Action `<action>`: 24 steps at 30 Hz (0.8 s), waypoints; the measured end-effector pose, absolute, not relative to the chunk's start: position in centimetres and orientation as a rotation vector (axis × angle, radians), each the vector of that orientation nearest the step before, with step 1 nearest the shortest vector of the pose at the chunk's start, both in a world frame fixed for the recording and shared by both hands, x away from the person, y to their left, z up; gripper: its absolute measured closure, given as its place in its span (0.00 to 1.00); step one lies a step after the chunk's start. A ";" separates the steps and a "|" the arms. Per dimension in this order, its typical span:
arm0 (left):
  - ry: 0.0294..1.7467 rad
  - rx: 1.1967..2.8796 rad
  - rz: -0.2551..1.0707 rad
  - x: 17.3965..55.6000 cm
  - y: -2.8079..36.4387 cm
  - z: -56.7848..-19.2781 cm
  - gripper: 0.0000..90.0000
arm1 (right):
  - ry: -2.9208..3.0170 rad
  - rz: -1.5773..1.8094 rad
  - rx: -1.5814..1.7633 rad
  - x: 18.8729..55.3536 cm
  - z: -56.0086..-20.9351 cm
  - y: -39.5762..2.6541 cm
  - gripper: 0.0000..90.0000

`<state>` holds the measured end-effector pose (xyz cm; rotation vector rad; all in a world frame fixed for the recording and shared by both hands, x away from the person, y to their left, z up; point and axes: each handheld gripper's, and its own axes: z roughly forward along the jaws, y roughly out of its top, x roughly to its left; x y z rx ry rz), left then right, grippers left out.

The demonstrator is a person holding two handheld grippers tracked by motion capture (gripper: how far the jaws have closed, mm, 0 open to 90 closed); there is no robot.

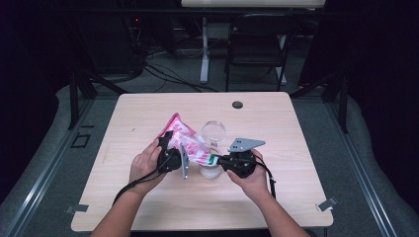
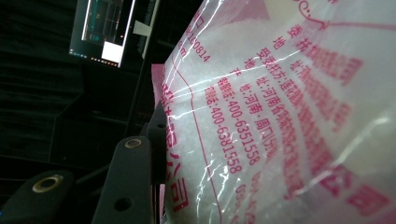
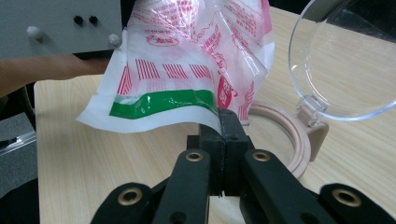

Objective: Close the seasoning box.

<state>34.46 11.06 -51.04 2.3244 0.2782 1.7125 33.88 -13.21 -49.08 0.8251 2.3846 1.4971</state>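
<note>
A dark folding chair [image 1: 258,42] stands beyond the table's far edge, upper centre of the frame. White desk legs [image 1: 204,49] rise just left of it, with black cables [image 1: 163,74] on the floor nearby. A lit monitor [image 2: 108,29] glows upper left.

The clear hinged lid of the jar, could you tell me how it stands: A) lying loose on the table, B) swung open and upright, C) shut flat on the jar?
B: the clear lid stands raised on its hinge beside the jar's open rim.
</note>
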 end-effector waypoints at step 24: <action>0.213 2.331 1.775 34.4 10.5 -50.0 0.65 | 2.401 1.468 0.861 34.3 -49.8 -13.5 1.00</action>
